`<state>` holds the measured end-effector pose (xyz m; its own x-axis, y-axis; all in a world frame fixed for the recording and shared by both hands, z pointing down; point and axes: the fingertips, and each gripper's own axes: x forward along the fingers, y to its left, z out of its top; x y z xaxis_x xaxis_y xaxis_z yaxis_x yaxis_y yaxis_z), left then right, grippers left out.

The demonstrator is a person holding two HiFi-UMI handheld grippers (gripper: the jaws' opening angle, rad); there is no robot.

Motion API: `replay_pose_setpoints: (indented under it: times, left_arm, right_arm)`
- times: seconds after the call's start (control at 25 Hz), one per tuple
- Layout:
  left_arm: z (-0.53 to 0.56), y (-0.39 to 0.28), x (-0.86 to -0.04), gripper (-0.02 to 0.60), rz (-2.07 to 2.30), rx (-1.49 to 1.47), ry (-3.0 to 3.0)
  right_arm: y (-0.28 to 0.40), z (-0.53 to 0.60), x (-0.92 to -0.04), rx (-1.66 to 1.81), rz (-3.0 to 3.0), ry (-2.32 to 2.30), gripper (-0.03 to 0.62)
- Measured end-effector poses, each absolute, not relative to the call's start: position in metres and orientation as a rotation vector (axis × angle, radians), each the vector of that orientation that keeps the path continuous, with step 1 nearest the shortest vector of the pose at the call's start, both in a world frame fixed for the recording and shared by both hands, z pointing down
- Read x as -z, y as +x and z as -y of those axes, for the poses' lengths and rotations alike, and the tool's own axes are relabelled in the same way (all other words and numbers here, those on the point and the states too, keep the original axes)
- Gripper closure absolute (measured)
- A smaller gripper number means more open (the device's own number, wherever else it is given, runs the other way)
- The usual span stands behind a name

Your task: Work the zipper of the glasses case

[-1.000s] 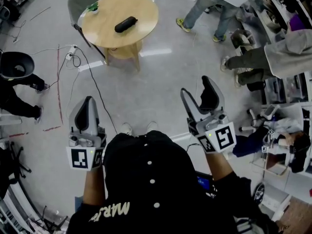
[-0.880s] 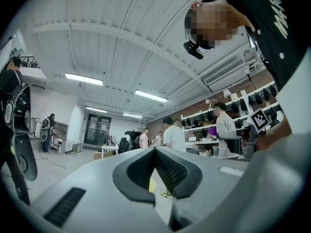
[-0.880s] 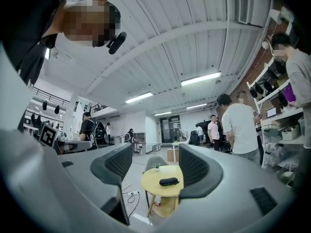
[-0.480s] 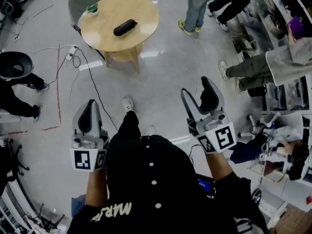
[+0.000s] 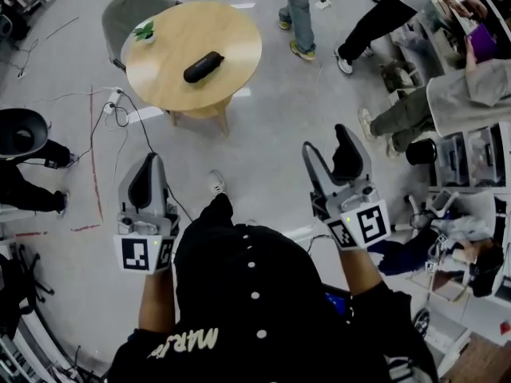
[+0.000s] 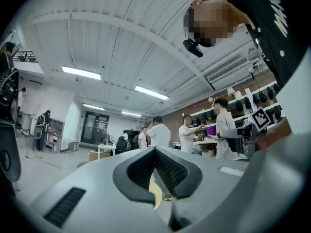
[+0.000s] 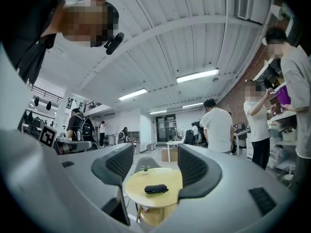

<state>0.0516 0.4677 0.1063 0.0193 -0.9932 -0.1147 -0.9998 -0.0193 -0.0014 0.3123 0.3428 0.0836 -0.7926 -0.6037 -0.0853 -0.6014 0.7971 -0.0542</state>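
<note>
The glasses case point(image 5: 204, 66) is a black, elongated pod with rounded ends. It lies on the round, pale-wood tabletop point(image 5: 231, 34) in the upper left of the head view, well apart from both tools. Its zipper is too small to make out in any view. A small green potted plant point(image 5: 144, 30) stands near the tabletop's left rim. A grey shell chair point(image 5: 126, 6) curves behind the table and is partly covered by it.

The left tool point(image 5: 148, 166), smooth grey plastic with dark ribbed pads, sits at lower left. In the left gripper view its jaws are pressed together at the tips with nothing held. Through the gap below them shows only a pale yellow sliver, too little to identify.

The right tool point(image 5: 329, 154), right of centre, has its jaws spread wide and empty. In the right gripper view the case point(image 7: 156, 189) appears far off between them, resting on the tabletop point(image 7: 133, 193). The person's dark clothing fills the bottom centre and cuts off both forearms.
</note>
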Motion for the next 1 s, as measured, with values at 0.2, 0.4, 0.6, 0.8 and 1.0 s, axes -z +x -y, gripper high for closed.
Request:
replay_pose_setpoints:
  times: [0.2, 0.4, 0.6, 0.8, 1.0]
  left_arm:
    - [-0.415, 0.011, -0.099, 0.578, -2.109, -0.123, -2.207]
    - [-0.367, -0.033, -0.093, 0.578, -2.066, -0.128, -2.221]
    - [-0.325, -0.076, -0.091, 0.578, -2.049, -0.126, -2.24]
    - [-0.289, -0.102, -0.099, 0.578, -2.045, -0.12, -2.271]
    - [-0.248, -0.102, -0.12, 0.578, -2.067, -0.108, -2.32]
  right_arm:
    - [0.272, -0.294, -0.074, 0.02, -2.871, -0.998, 0.321]
    - [0.228, -0.248, -0.067, -0.003, -2.857, -1.011, 0.321]
    - [0.187, -0.209, -0.065, -0.013, -2.85, -1.026, 0.322]
    - [0.163, -0.177, -0.072, 0.001, -2.869, -1.045, 0.322]
    - [0.155, -0.14, -0.087, 0.039, -2.898, -1.053, 0.324]
